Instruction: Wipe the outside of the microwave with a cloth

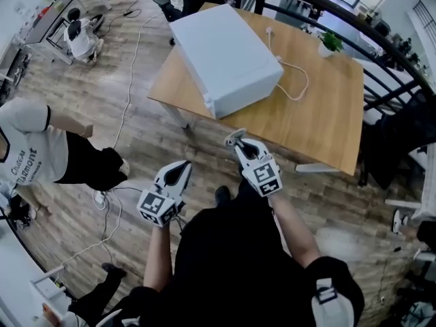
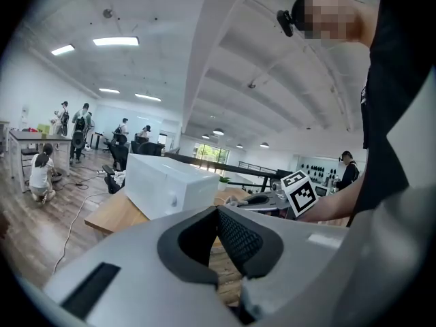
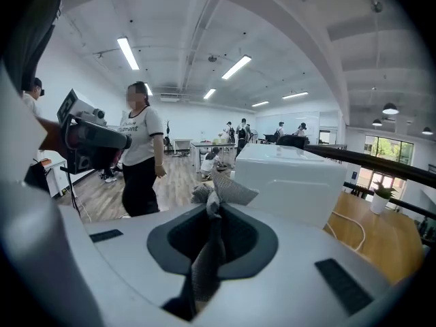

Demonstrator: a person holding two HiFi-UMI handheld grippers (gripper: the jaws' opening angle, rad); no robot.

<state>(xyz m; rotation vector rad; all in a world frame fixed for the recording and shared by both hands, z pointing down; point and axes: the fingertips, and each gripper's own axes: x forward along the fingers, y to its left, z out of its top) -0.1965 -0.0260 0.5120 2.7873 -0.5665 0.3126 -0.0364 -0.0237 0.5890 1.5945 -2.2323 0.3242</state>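
A white microwave (image 1: 223,56) stands on the wooden table (image 1: 320,114), with its cord (image 1: 293,73) trailing to the right. It also shows in the left gripper view as the microwave (image 2: 167,182) and in the right gripper view as the microwave (image 3: 289,179). My right gripper (image 1: 236,139) is held short of the table's near edge, shut on a grey cloth (image 3: 216,196) that pokes out past the jaw tips. My left gripper (image 1: 184,167) hangs lower and to the left over the floor, shut with nothing in it.
A small potted plant (image 1: 330,43) sits at the table's far right. A person in a white shirt (image 1: 41,148) stands at the left on the wooden floor, and cables (image 1: 129,80) run across it. A dark railing (image 1: 354,26) curves behind the table.
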